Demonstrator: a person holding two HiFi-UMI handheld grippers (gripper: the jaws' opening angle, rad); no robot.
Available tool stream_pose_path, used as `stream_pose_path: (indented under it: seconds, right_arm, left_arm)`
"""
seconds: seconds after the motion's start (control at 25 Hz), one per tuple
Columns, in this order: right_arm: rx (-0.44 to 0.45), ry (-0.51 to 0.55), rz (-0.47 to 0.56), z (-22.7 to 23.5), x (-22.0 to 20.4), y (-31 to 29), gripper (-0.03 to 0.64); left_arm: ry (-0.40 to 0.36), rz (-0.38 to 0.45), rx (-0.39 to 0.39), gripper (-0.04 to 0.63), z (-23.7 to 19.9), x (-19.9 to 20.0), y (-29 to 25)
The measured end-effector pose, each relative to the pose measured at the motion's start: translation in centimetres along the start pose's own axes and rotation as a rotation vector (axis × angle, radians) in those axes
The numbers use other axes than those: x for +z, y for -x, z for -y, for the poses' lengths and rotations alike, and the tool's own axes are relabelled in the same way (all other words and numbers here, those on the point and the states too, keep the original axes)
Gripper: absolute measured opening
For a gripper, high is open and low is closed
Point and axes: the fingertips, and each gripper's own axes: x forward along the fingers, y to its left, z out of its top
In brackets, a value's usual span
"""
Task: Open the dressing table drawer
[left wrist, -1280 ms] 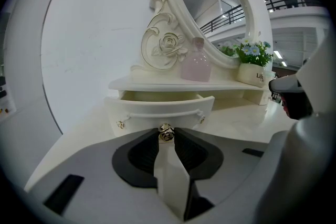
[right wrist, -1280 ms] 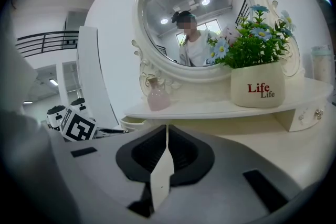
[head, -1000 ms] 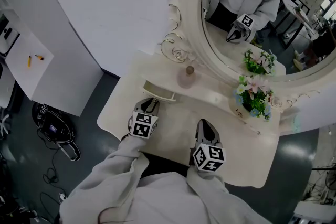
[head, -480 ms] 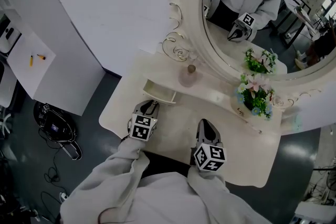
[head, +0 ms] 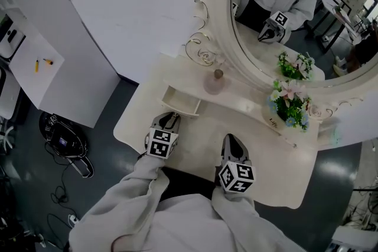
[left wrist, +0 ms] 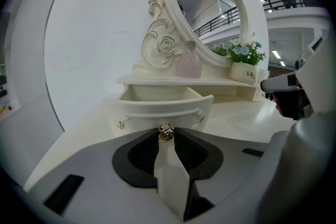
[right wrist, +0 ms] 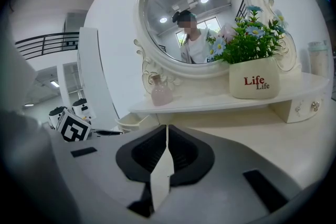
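Note:
The small left drawer [head: 181, 102] of the cream dressing table [head: 195, 144] stands pulled out, and its inside looks empty [left wrist: 157, 95]. My left gripper [head: 168, 121] sits right at the drawer front, shut on the drawer's little gold rose knob [left wrist: 166, 131], which shows between the dark pads [left wrist: 144, 152]. Two more small knobs flank it on the curved drawer front [left wrist: 157, 113]. My right gripper [head: 232, 147] hovers over the tabletop to the right, away from the drawer, and its jaws [right wrist: 167, 136] are shut with nothing between them.
A pink perfume bottle [head: 214, 83] and a potted flower arrangement [head: 288, 104] stand on the shelf under the oval mirror [head: 283, 9]. Another drawer with knobs [right wrist: 307, 106] is at the shelf's right end. A white cabinet [head: 35, 68] and floor cables [head: 62, 144] lie to the left.
Only the head view has drifted slightly. The drawer stays pulled out and both grippers hold their places.

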Motion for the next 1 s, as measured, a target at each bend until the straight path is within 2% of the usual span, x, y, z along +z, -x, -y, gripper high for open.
stream_pose_path:
  seconds: [0.52, 1.0]
  right_arm:
    - [-0.008, -0.010, -0.013, -0.3, -1.5, 1.1, 0.037]
    - [-0.001, -0.010, -0.012, -0.8, -1.6, 1.5, 0.037]
  left_arm:
    - [0.019, -0.009, -0.025, 0.107, 0.3, -0.6, 1.2]
    - [0.045, -0.032, -0.018, 0.107, 0.5, -0.4, 1.7]
